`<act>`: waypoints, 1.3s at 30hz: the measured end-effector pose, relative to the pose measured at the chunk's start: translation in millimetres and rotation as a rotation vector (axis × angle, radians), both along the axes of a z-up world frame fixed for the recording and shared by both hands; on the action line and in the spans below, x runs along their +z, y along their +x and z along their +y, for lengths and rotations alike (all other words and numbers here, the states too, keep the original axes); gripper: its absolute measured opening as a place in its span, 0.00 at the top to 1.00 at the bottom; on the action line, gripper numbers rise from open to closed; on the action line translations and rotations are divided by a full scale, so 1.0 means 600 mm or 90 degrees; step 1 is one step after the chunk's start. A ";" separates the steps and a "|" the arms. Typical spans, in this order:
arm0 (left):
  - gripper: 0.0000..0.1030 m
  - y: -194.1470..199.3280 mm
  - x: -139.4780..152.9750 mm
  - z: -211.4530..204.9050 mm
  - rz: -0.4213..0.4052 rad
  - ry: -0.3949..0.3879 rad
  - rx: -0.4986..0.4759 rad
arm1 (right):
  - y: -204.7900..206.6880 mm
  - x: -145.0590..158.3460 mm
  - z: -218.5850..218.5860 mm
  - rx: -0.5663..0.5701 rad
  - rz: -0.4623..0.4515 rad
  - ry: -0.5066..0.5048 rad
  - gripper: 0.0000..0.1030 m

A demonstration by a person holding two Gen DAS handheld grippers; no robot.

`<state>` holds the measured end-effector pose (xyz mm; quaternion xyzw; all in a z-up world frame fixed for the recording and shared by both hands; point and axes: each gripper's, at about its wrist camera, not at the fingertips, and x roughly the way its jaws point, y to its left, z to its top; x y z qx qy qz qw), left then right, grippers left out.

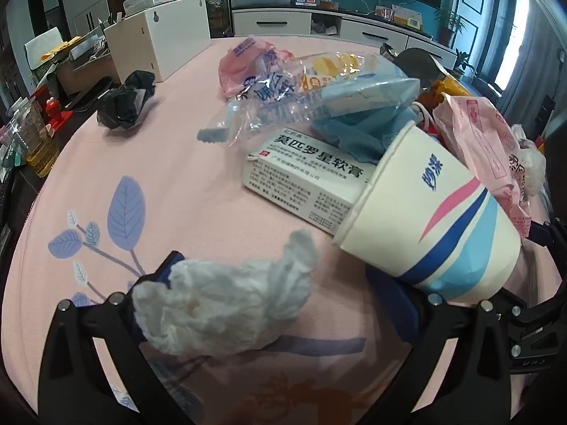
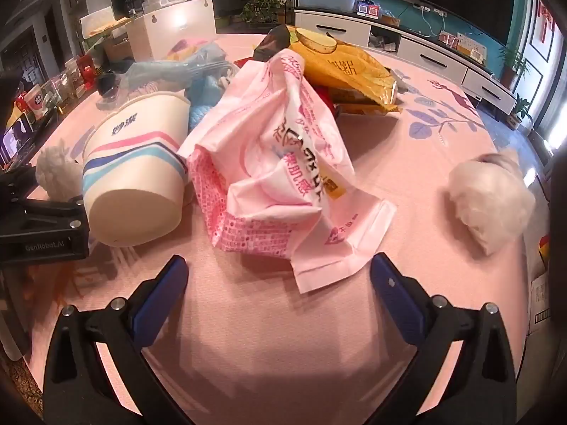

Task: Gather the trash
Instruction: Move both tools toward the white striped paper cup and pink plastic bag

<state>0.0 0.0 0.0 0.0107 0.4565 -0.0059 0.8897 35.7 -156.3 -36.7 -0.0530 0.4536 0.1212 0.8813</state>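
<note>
Trash lies on a pink tablecloth (image 1: 198,184). My left gripper (image 1: 280,283) is open; a crumpled white tissue (image 1: 226,304) lies between its fingers against the left one, and a tipped paper cup (image 1: 432,223) rests over the right finger. Beyond are a white medicine box (image 1: 304,177), blue and clear wrappers (image 1: 319,102) and a black crumpled bag (image 1: 125,101). My right gripper (image 2: 280,283) is open and empty, just short of a pink wrapper (image 2: 283,163). The cup (image 2: 134,173) lies at its left, a white tissue ball (image 2: 492,202) at its right, a yellow snack bag (image 2: 343,67) behind.
A white box (image 1: 166,35) and cardboard clutter stand at the table's far left edge. A bottle of yellow liquid (image 1: 39,148) and small items sit at the left. A TV cabinet (image 1: 354,28) runs along the back wall. The left gripper's body (image 2: 39,219) shows in the right wrist view.
</note>
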 end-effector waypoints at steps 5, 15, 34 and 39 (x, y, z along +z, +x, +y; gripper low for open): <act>0.02 0.000 0.000 0.000 0.000 0.000 0.000 | 0.000 0.000 0.000 0.000 0.000 0.000 0.02; 0.02 0.000 0.000 0.000 0.000 0.000 0.000 | 0.000 0.000 0.000 0.000 0.000 0.000 0.02; 0.02 0.000 0.000 0.000 0.000 0.001 -0.001 | 0.000 0.000 0.000 0.000 0.000 -0.001 0.02; 0.02 0.002 0.005 0.000 0.029 -0.001 -0.009 | 0.000 0.000 0.000 0.000 0.000 0.000 0.02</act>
